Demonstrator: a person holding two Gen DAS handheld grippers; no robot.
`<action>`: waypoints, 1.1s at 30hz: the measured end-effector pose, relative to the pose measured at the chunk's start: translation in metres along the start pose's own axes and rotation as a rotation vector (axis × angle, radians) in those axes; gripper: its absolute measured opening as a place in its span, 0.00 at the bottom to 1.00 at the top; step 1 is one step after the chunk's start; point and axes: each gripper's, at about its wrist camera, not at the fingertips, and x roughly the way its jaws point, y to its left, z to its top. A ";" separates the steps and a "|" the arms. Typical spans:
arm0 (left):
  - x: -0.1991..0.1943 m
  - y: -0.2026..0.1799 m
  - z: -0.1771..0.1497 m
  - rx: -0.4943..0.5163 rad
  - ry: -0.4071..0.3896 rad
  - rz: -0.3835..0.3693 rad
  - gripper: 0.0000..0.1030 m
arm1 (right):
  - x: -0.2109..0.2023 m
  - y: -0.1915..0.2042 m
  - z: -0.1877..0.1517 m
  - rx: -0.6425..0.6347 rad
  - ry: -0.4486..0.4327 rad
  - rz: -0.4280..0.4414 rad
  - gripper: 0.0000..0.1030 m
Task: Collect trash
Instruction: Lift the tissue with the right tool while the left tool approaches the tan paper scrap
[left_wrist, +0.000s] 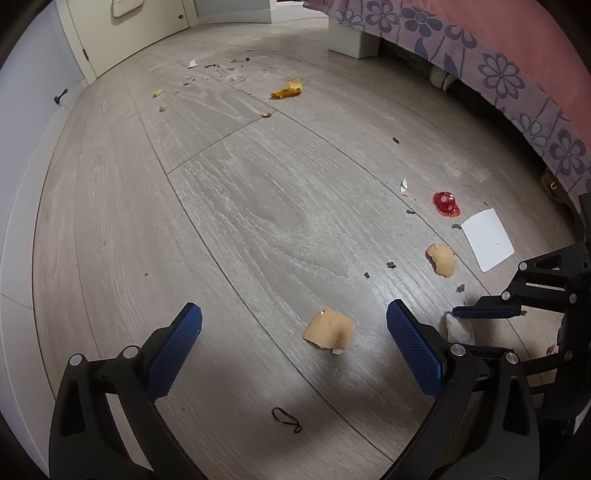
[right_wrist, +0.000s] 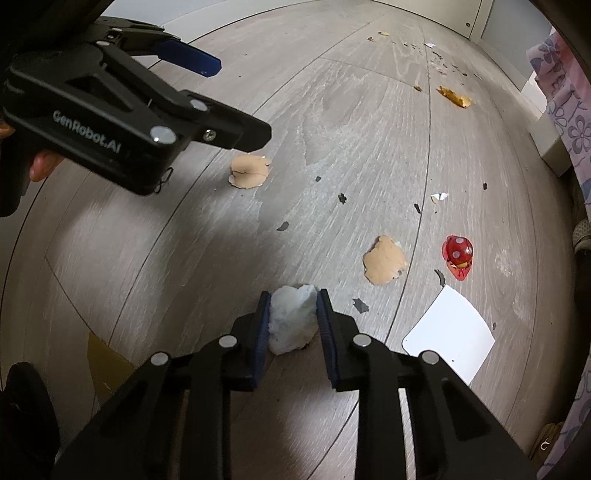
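A: What's lying on the floor (right_wrist: 332, 122)?

B: A white card (right_wrist: 448, 332), eggshells, and a tissue wad (right_wrist: 291, 319) that the right gripper (right_wrist: 291, 314) is clamping.

A: Handling?

B: Probably light and soft, squeezing mid-wad. The left gripper (left_wrist: 293, 325) is hanging wide open above an eggshell (left_wrist: 328, 328), likely brittle.

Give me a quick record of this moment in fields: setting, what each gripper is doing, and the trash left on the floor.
setting: wood-look floor beside a bed with a floral cover
right gripper: shut on a white tissue wad
left gripper: open, empty, above an eggshell piece
other trash: second eggshell piece, red spotted wrapper, white card, orange peel, dark crumbs
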 end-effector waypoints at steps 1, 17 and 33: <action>0.000 0.000 0.000 -0.001 -0.001 0.002 0.94 | 0.000 0.000 0.000 0.001 -0.001 0.001 0.24; -0.003 0.005 -0.002 -0.008 -0.012 0.008 0.94 | -0.003 -0.003 0.009 -0.009 -0.017 0.019 0.15; 0.001 0.004 -0.007 0.005 0.005 0.002 0.94 | -0.007 -0.010 0.011 0.024 -0.036 0.021 0.11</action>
